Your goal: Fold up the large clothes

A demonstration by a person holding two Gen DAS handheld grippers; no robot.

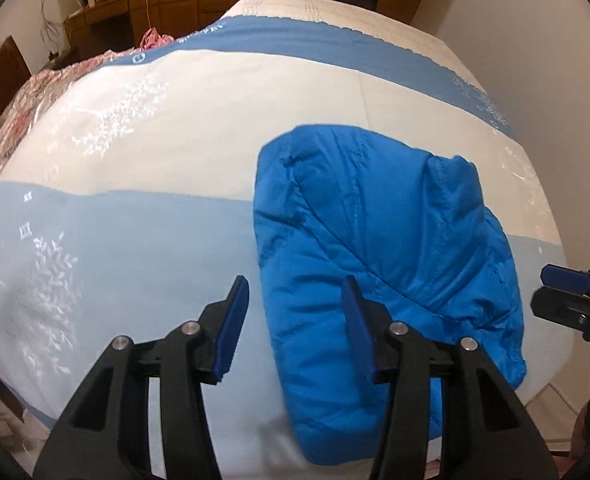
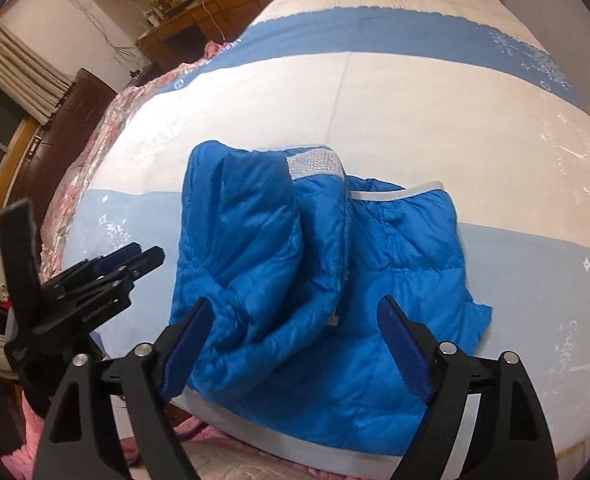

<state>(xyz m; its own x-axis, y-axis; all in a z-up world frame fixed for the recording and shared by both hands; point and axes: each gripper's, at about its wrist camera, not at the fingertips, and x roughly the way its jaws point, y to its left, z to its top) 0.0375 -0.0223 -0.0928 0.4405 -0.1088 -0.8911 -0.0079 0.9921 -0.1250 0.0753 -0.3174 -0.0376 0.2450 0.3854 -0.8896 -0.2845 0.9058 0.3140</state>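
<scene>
Your left gripper [image 1: 295,300] and right gripper [image 2: 295,320] both hang with fingers spread wide, holding nothing. The blue jacket [image 2: 315,264] lies bunched near the bed's [image 1: 135,240] front edge (silver-trimmed collar facing away).

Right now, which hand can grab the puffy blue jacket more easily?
Probably the right gripper: its open jaws straddle the puffy blue jacket centrally. The left gripper, also open, sits at the jacket's left edge.

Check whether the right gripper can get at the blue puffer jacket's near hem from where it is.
Probably yes. The right gripper is open and holds nothing, with the blue puffer jacket directly ahead between its fingers. The left gripper sits off to the side.
</scene>
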